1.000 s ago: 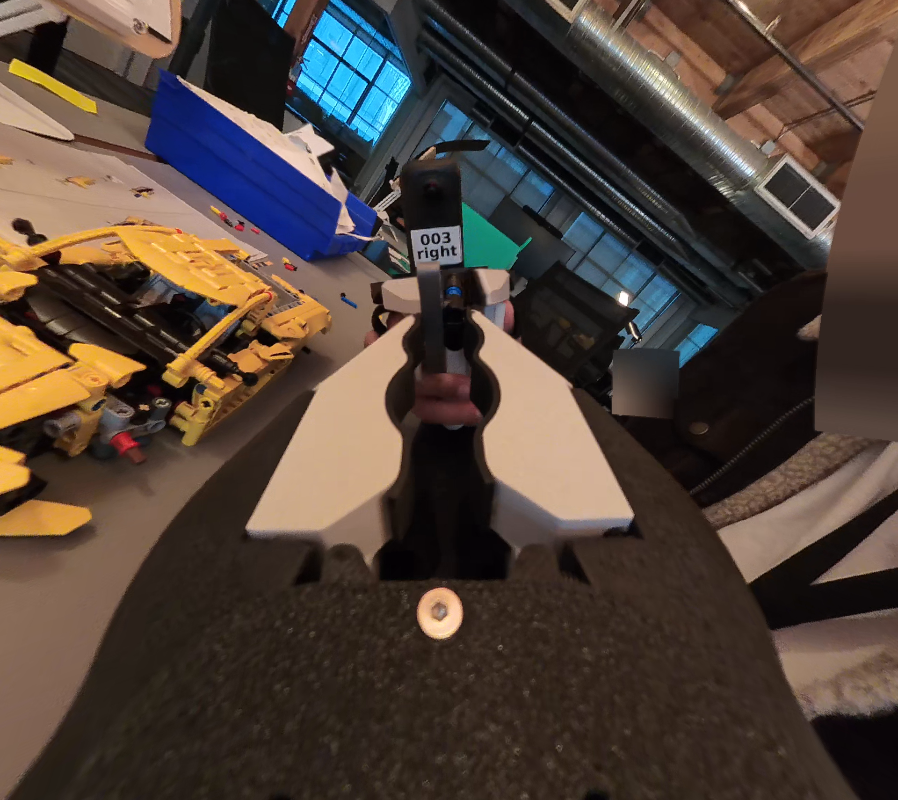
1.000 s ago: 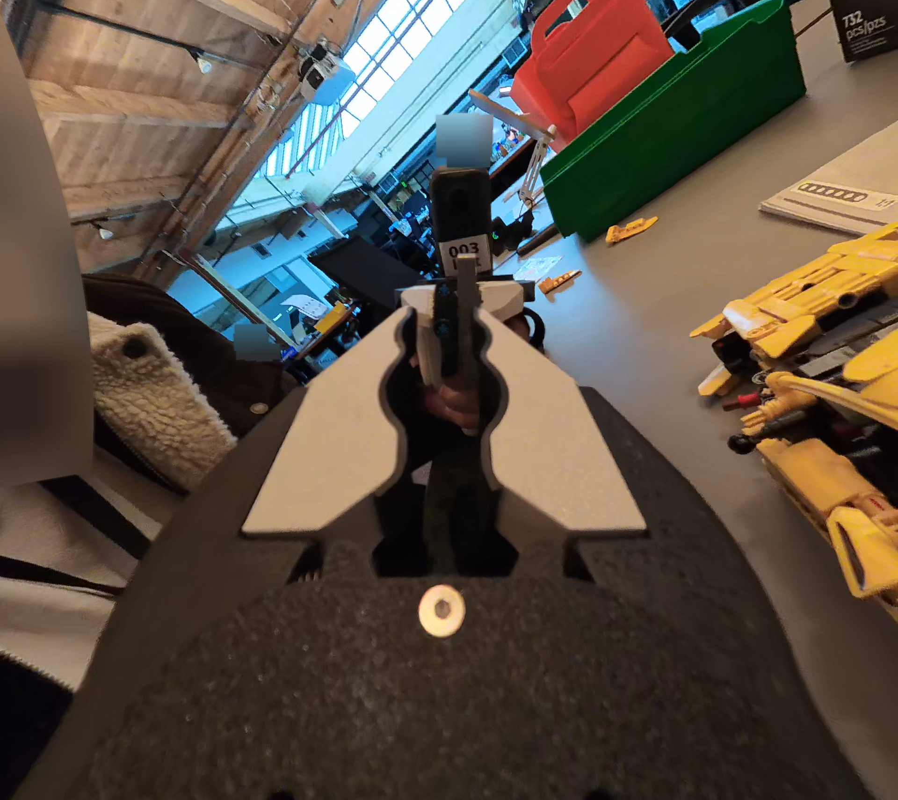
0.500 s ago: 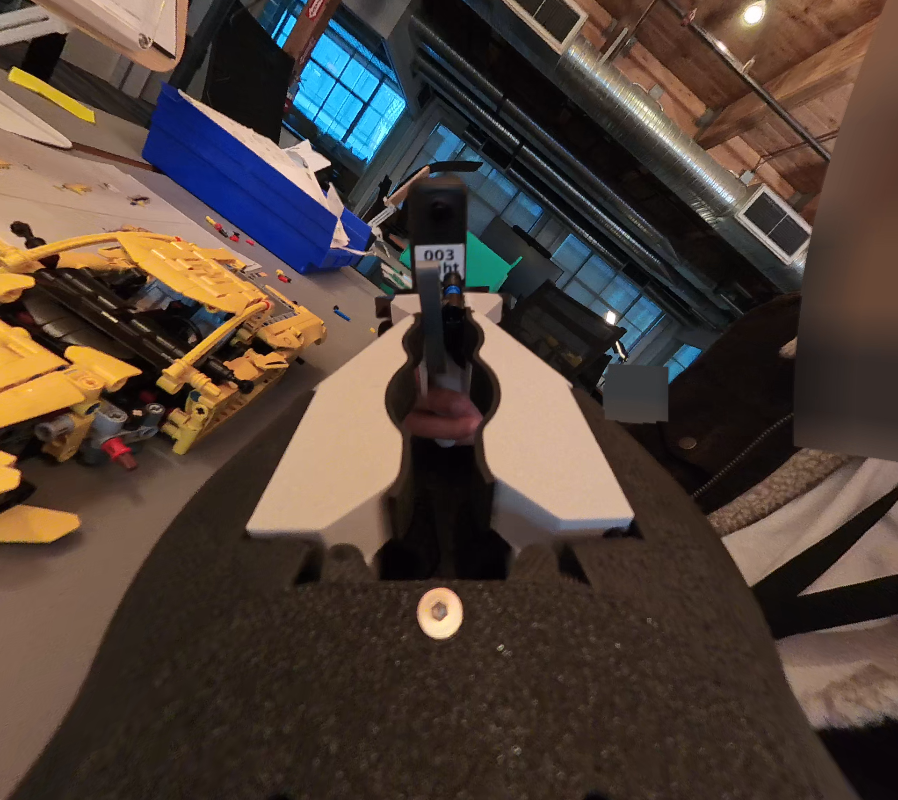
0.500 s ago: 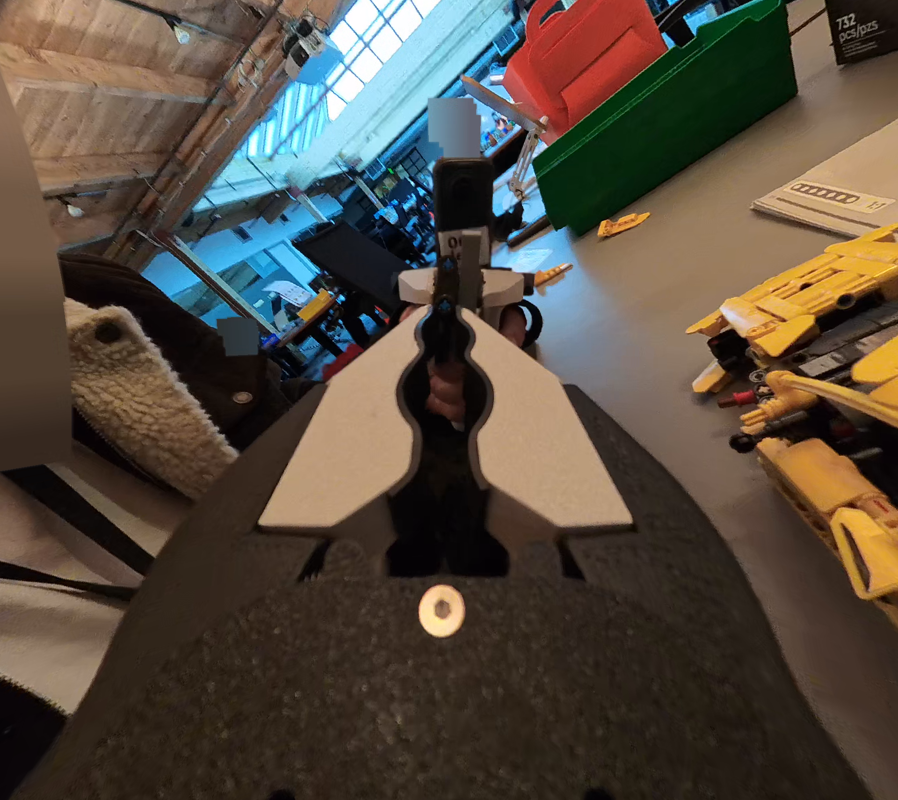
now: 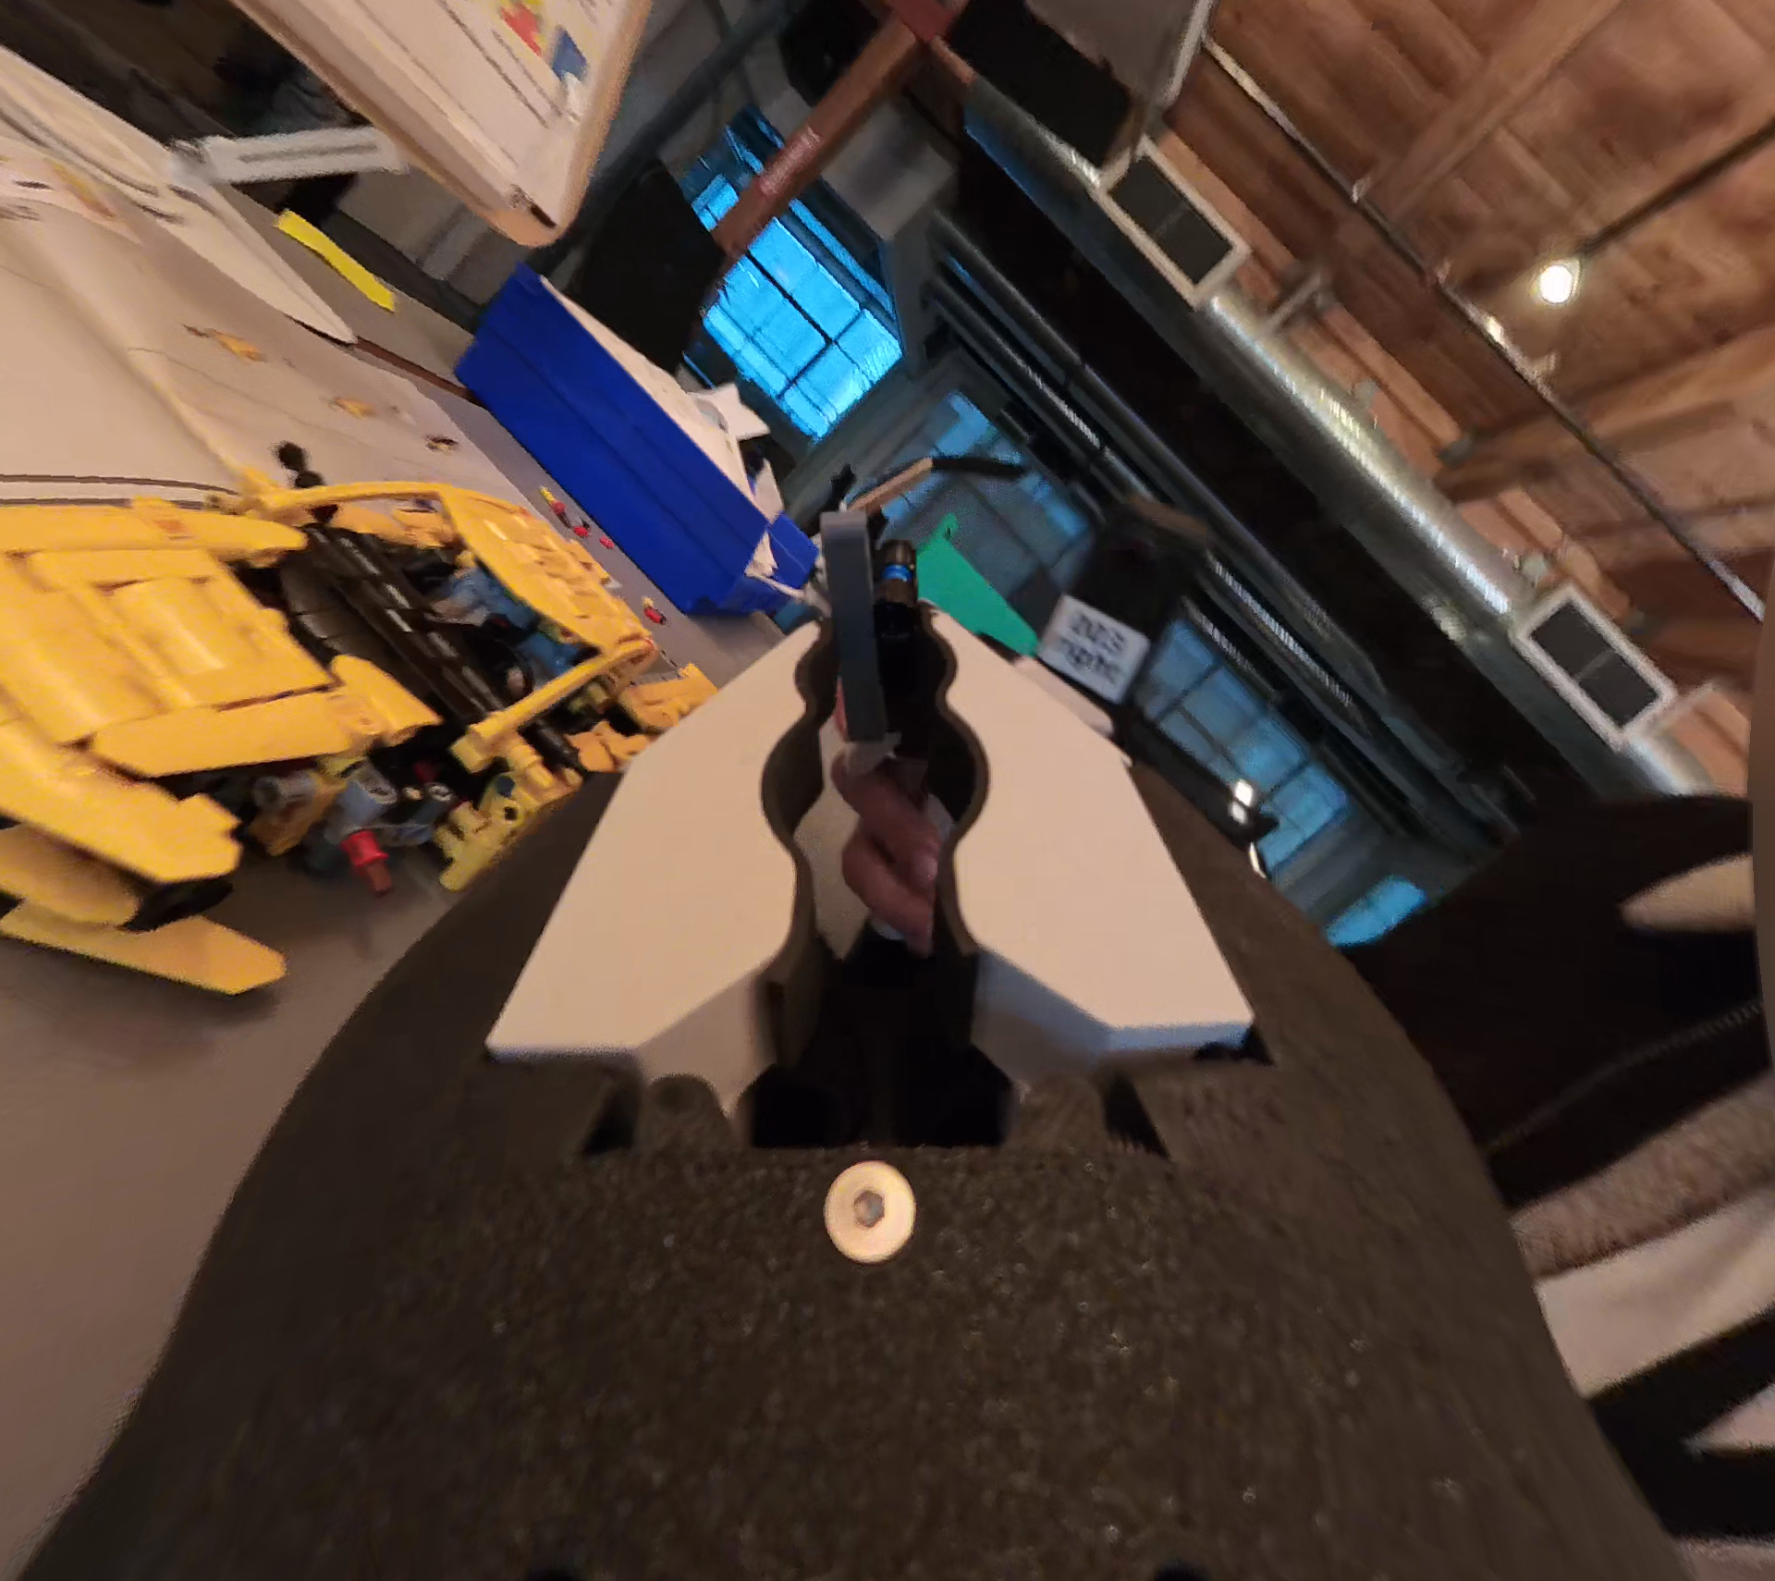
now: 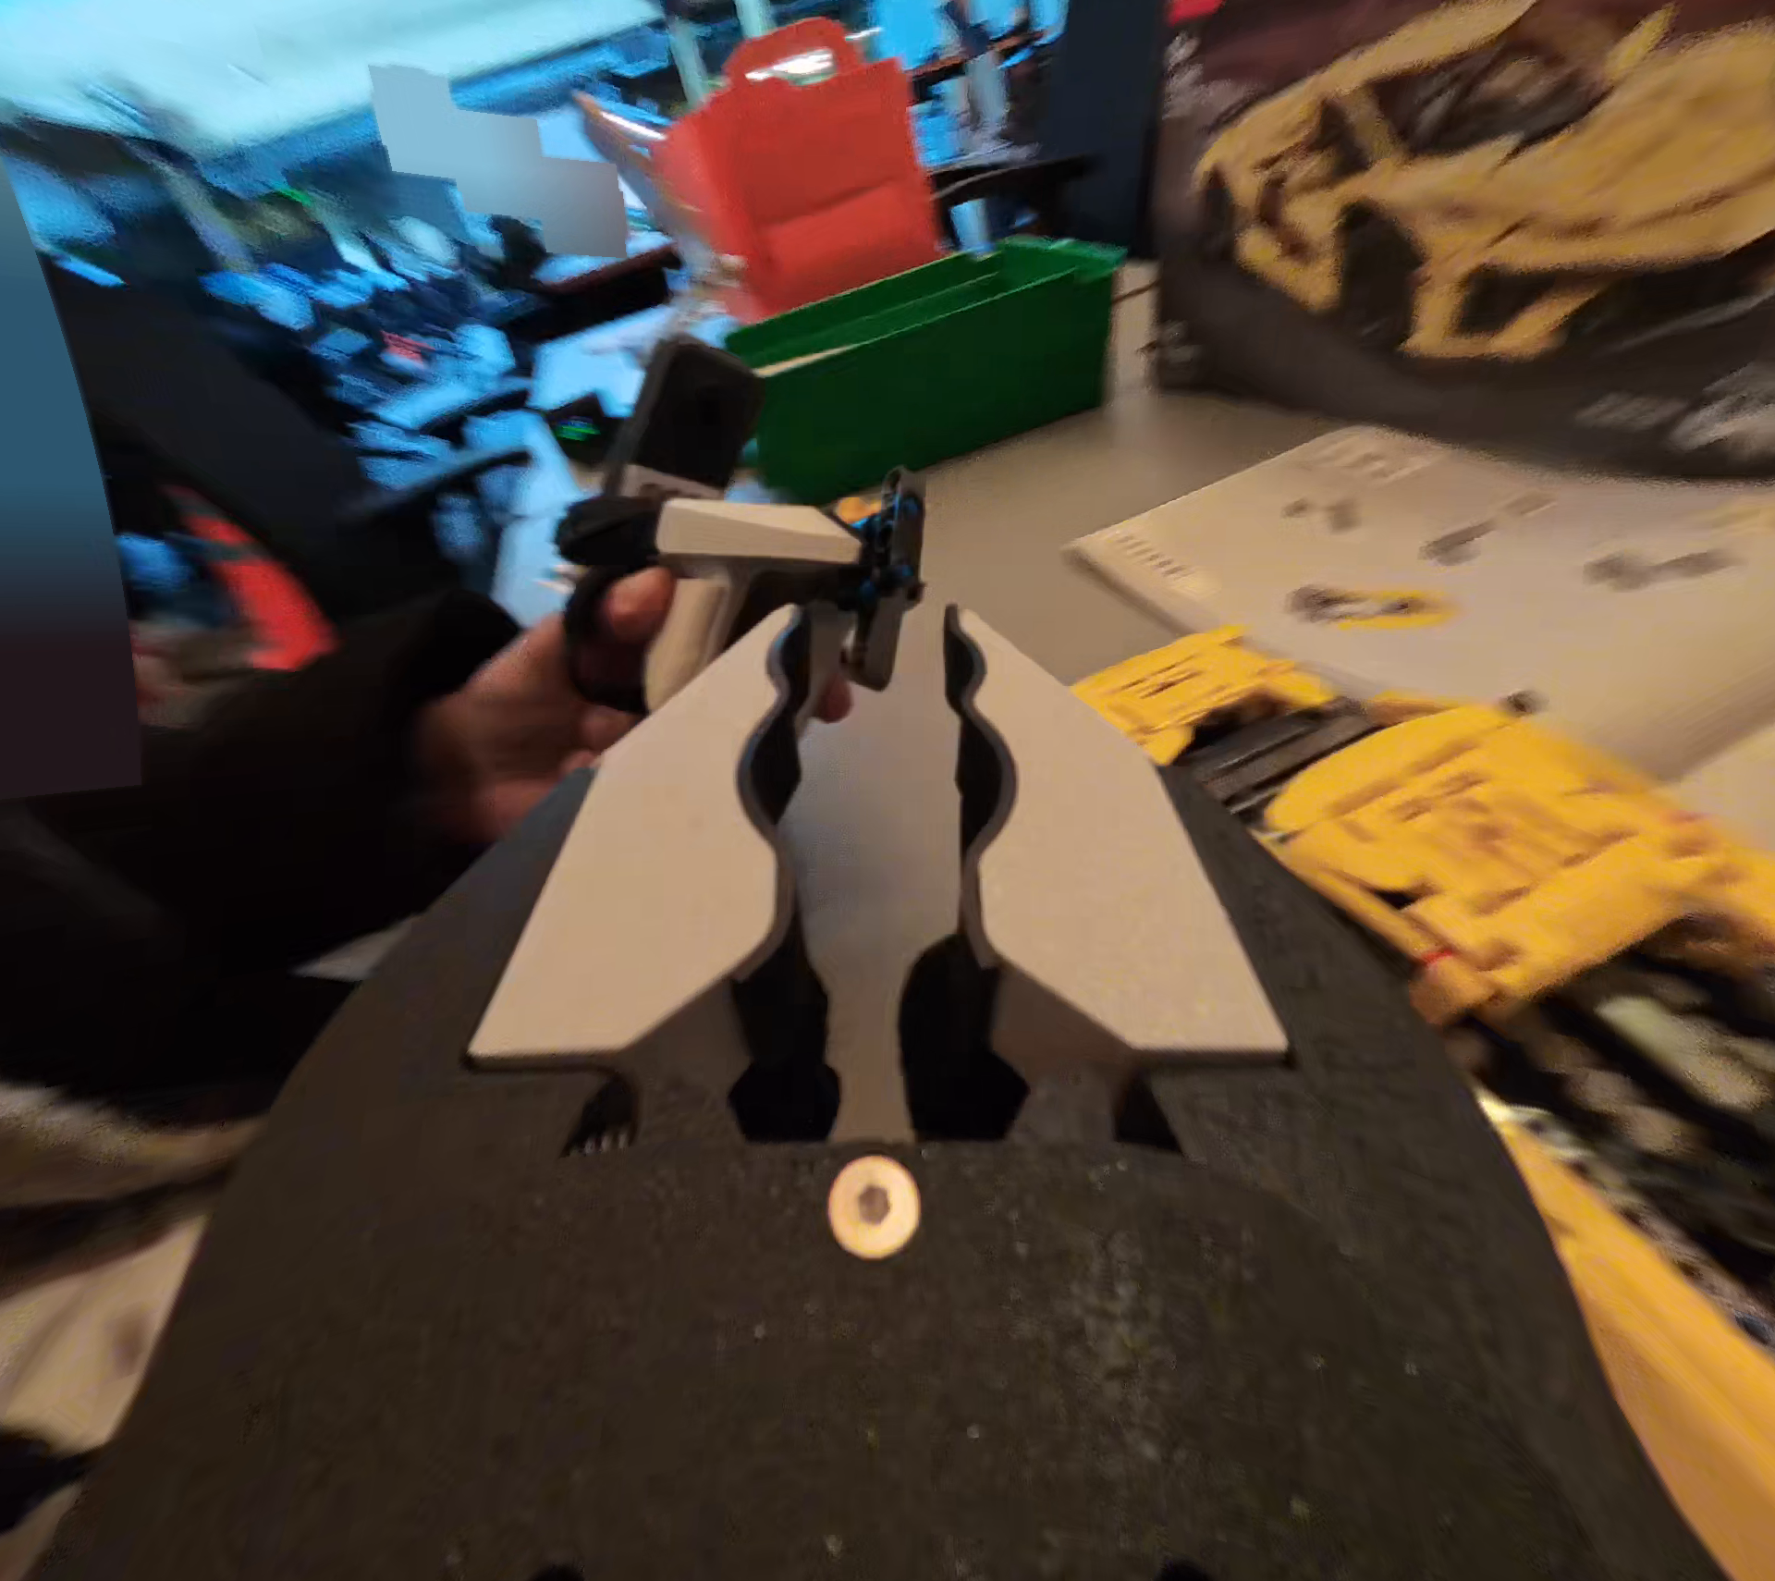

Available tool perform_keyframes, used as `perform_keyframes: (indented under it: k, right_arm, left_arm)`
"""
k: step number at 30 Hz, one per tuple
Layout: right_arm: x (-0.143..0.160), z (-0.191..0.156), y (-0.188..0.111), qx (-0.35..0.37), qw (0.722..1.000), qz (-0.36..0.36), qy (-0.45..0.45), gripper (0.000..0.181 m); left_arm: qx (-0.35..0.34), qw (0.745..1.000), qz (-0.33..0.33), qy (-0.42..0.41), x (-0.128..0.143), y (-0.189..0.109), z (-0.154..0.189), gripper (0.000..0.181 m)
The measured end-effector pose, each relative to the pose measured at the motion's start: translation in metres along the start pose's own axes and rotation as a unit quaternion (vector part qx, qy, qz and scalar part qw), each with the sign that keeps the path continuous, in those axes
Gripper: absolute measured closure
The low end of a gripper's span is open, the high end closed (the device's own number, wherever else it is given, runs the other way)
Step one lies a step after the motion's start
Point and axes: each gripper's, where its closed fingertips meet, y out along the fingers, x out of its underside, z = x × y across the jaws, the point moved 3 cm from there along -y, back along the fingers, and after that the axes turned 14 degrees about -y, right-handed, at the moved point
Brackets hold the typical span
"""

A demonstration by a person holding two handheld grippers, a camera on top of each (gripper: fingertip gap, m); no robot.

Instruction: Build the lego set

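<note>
Left wrist view shows the left claw (image 5: 879, 670) clamped on a small grey-and-black lego beam assembly with blue pins (image 5: 864, 632), above the grey bench (image 5: 192, 1103), where the half-built yellow lego car (image 5: 240, 670) sits. Right claw (image 6: 869, 670) stands apart, holding nothing.

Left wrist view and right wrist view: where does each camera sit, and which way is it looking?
Left wrist view: sits on the left gripper, tilted up over the grey table toward the wooden ceiling; its fingers pinch a small grey-and-black lego piece.
Right wrist view: sits on the right gripper, looking past its open jaws at the person's left hand holding the other gripper, green plastic bin behind.
Shared: the yellow lego car and that lego piece.
</note>
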Motion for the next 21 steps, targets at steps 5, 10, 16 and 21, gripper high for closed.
perform_keyframes:
  k: [5, 10, 16, 21]
  right_arm:
    - [0.001, -0.002, 0.010, 0.138, 0.976, -0.058, -0.157, 0.134]
    - [0.003, -0.001, 0.019, 0.183, 0.950, -0.099, -0.234, 0.146]
    - [0.004, -0.001, 0.017, 0.197, 0.935, -0.114, -0.271, 0.158]
    - [0.005, -0.001, 0.015, 0.173, 0.941, -0.139, -0.256, 0.158]
  left_arm:
    - [-0.016, 0.999, 0.026, -0.023, -0.003, 0.001, -0.007, 0.165]
    - [-0.004, 0.998, 0.032, -0.057, -0.001, 0.004, -0.008, 0.166]
    - [-0.005, 0.998, 0.023, -0.059, 0.003, 0.007, -0.008, 0.165]
    - [-0.004, 0.998, 0.019, -0.063, 0.005, 0.008, -0.008, 0.165]
